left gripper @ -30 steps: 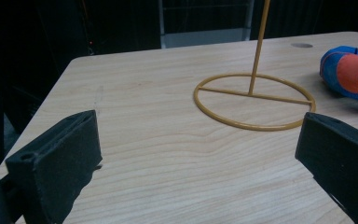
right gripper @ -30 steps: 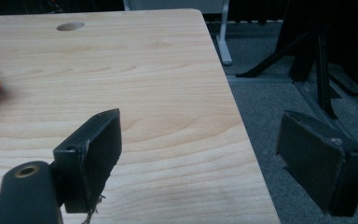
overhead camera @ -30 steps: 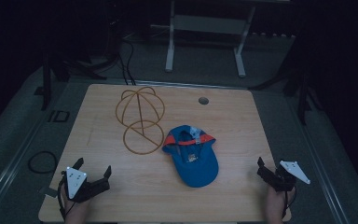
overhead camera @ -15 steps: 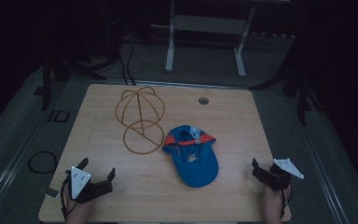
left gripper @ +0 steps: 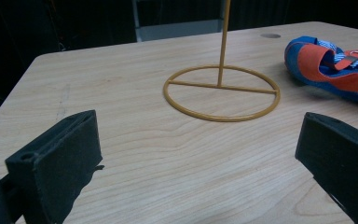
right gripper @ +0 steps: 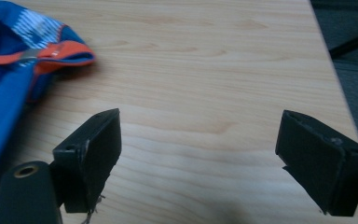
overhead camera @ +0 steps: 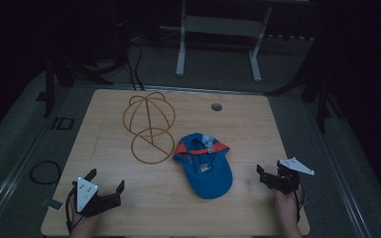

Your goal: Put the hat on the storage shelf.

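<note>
While both grippers sit low at the near edge of the wooden table (overhead camera: 129, 198), the blue and orange cap (overhead camera: 204, 163) lies between them, upside down, its hollow and orange inner band facing up. In the high view its long axis runs roughly from the far side toward the person, the brim end nearest, tilted a little toward the right. The wire hat stand (overhead camera: 150, 126) is upright just beyond and left of the cap, its ring base close to the cap's crown but apart from it.

The right gripper (overhead camera: 270, 177) has its jaws spread wide with nothing between them — bare wood shows in the gap in its own view, and the cap sits off to its left. The left gripper (overhead camera: 106, 191) is likewise wide open and empty; its camera looks across the table at the stand's ring base, with the cap off to the right beyond.

The right gripper looks the nearer of the two to the cap, near the brim side — so a reach leftward from that hand seems the shorter way to take hold, the left hand being better placed for the stand.
</note>
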